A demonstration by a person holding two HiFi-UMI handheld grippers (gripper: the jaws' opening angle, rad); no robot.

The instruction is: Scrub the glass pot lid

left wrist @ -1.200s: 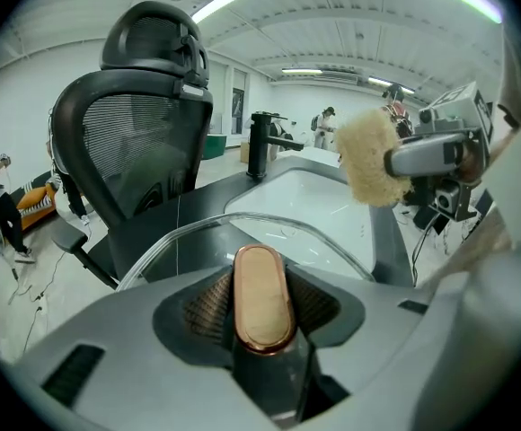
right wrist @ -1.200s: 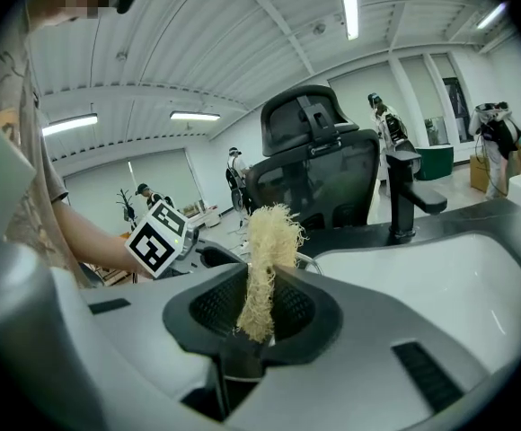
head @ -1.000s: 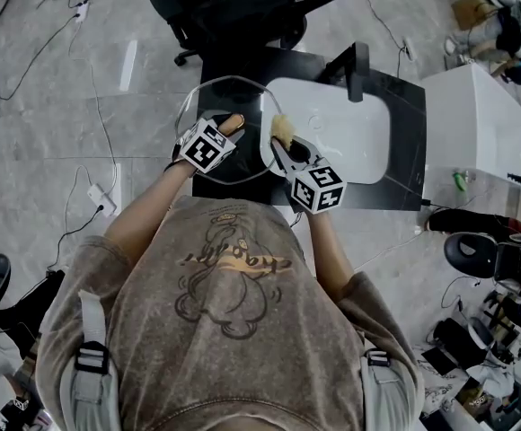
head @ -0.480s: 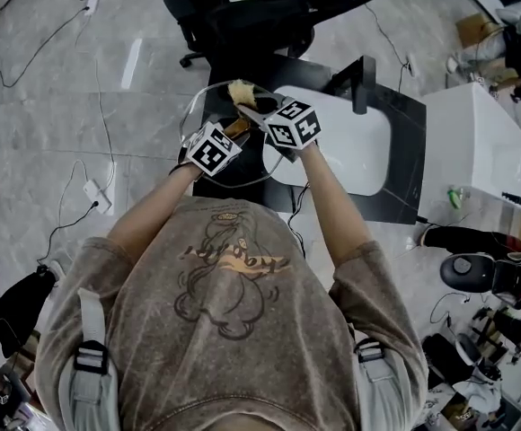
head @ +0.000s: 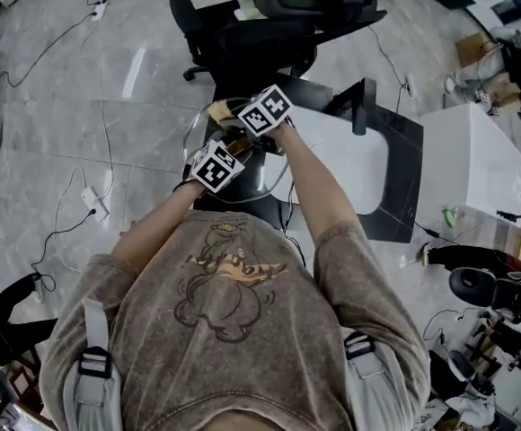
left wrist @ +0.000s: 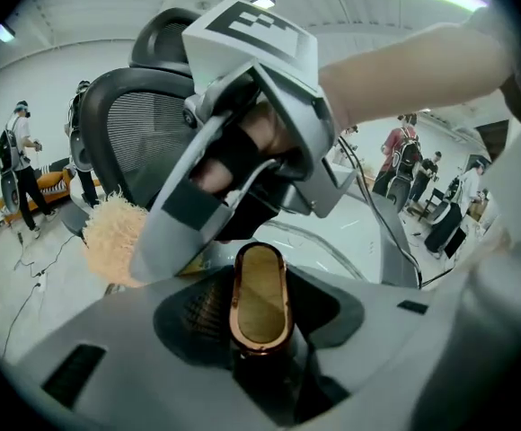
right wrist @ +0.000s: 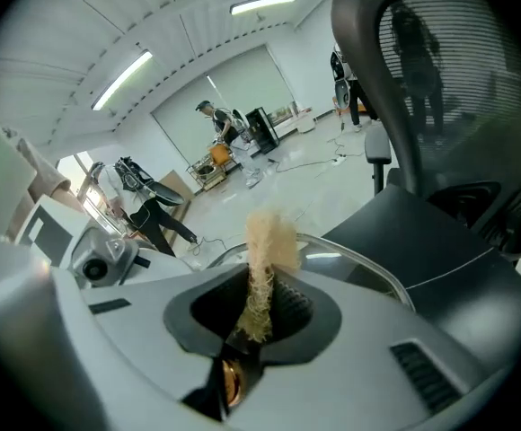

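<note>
Shift of scrub pad (head: 218, 108) round the glass lid (head: 259, 176): 1 s ago at the rim nearest the white sink (head: 359, 155), half a sec later at the far rim, now at the far-left edge, just beyond the left gripper (head: 229, 148). Carried there by right gripper (head: 235, 110), w/ forearm now crossing over the lid. Right jaws clamped narrow on the pad's lower end, w/ tuft poking out past the tips twd the lid rim. Contact of tuft w/ glass: can't tell from any view.

No change on the left side: same spot, jaws part-way apart and gripping the lid's copper-rimmed knob (left wrist: 259, 296). Lid thus held over the left end of the black surface (head: 395, 209), beside the sink and in front of the office chair (head: 278, 16).

Meaning for task, as a guess: scrubbing under way, approx. half the rim covered in one sweep. Near-side rim and centre glass prob. not yet done. Awkward crossed-arm reach now, so next pass likely a return sweep, or a turn of the lid by the left wrist. Risk: sideways push from pad vs. a one-knob hold, w/ possible pivot of lid in the jaws.
</note>
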